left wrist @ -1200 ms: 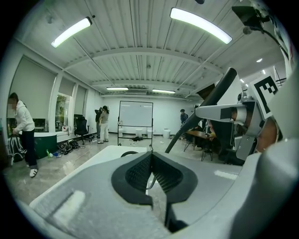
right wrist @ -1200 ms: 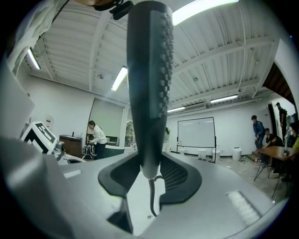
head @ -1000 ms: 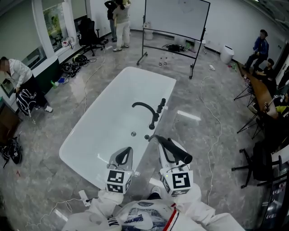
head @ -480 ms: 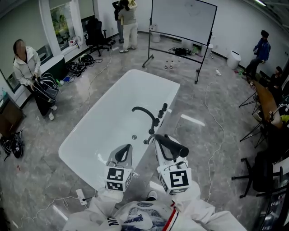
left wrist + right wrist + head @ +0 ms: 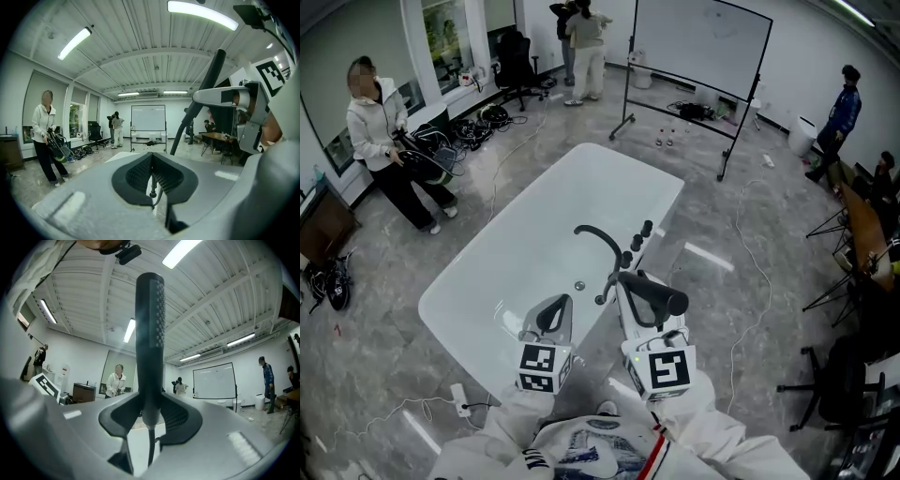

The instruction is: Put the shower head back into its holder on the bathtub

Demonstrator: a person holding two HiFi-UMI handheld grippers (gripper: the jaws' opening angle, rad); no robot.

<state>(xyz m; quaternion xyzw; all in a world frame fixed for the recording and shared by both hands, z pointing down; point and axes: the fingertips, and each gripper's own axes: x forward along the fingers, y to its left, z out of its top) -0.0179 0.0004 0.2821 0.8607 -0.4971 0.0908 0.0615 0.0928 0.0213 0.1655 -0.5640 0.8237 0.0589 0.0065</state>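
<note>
The black shower head [image 5: 654, 298] is clamped by its handle in the right gripper [image 5: 630, 295], above the white bathtub's [image 5: 525, 272] near rim, close to the black faucet [image 5: 602, 235]. Only the right gripper view shows the pads pressing the handle [image 5: 150, 333], head pointing up and hose [image 5: 149, 446] hanging below. The left gripper [image 5: 553, 319] hovers beside it, pads closed together on nothing. Bare grey floor [image 5: 384, 375] surrounds the tub. A whiteboard [image 5: 698, 42] and people stand well apart.
</note>
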